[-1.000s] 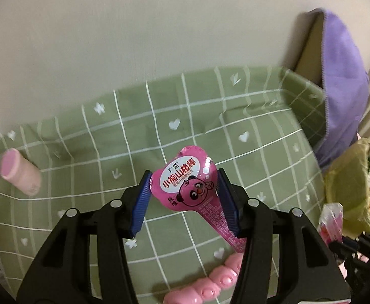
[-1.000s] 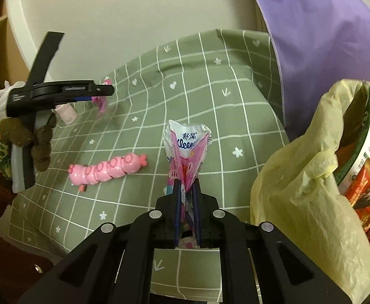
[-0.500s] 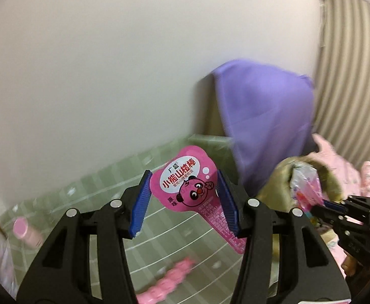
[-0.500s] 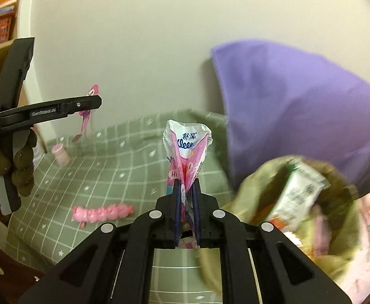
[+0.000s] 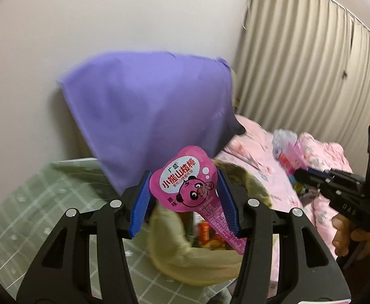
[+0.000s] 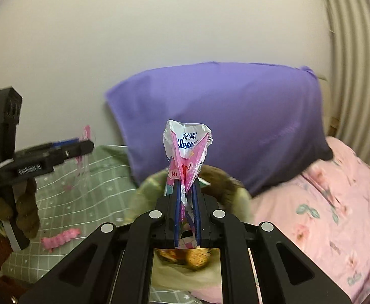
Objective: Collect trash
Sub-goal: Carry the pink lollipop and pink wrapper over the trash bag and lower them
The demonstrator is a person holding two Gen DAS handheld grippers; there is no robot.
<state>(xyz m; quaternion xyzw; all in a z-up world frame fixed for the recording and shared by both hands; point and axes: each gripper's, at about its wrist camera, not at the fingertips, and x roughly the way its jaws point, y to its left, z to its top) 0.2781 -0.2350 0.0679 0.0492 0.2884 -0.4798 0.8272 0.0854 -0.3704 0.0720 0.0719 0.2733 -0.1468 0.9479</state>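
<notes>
My left gripper (image 5: 183,193) is shut on a pink bear-face snack wrapper (image 5: 185,185), held between its blue pads above the yellowish trash bag (image 5: 174,250). The bag's mouth shows colourful packets inside. My right gripper (image 6: 186,197) is shut on a crumpled pink-and-white tissue packet (image 6: 187,147), also over the trash bag (image 6: 144,190). In the left wrist view the right gripper (image 5: 301,172) comes in from the right with the tissue packet (image 5: 286,147). In the right wrist view the left gripper (image 6: 83,147) shows at the left with the wrapper (image 6: 84,134) edge-on.
A purple pillow (image 6: 222,116) leans on the white wall behind the bag. A pink floral quilt (image 6: 336,202) lies to the right, a green checked sheet (image 6: 96,177) to the left. A pink caterpillar-shaped toy (image 6: 60,236) lies on the sheet. Beige curtains (image 5: 311,63) hang at right.
Both grippers have risen and swung right, from over the green sheet to over the trash bag by the purple pillow. Each still holds its piece of trash.
</notes>
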